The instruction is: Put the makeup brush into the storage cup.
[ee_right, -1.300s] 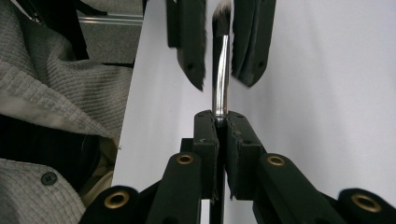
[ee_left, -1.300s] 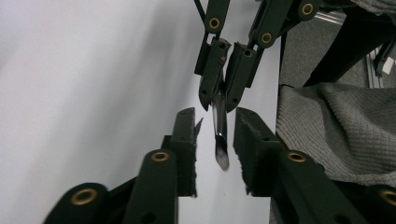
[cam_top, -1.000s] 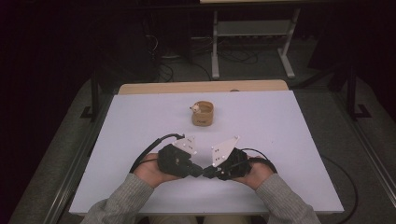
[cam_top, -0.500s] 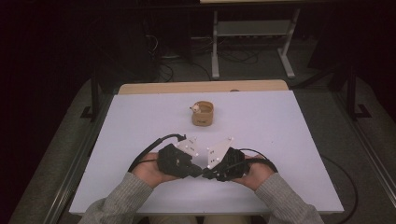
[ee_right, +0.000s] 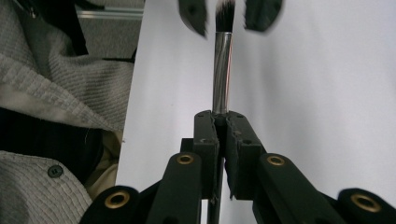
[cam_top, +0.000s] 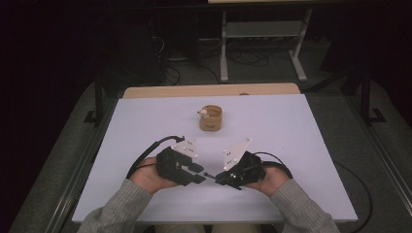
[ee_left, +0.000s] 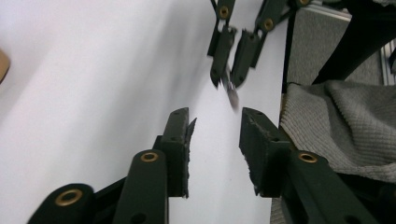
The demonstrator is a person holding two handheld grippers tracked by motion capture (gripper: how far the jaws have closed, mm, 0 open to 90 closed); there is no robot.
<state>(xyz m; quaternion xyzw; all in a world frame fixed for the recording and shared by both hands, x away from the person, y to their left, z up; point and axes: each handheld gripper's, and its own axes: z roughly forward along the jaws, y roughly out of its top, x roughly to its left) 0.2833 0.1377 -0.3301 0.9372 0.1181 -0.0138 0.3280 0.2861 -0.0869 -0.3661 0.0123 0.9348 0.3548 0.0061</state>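
Note:
My right gripper is shut on the handle of a small brush with a silver ferrule and dark bristles. The brush points at my left gripper, whose jaws have just been opening. They now stand apart on either side of the bristle end without pressing it. In the left gripper view the right gripper hangs ahead with the brush sticking out of it. In the high view the left gripper and right gripper meet tip to tip near the table's front.
A tan cup with something small and white at its rim stands on the white tabletop beyond the grippers. Grey sleeves come in from the front edge. Cables trail beside both hands. A metal rack stands on the floor behind the table.
The left gripper's jaws have parted around the brush's bristle end. Both hands stay in about the same place near the table's front.

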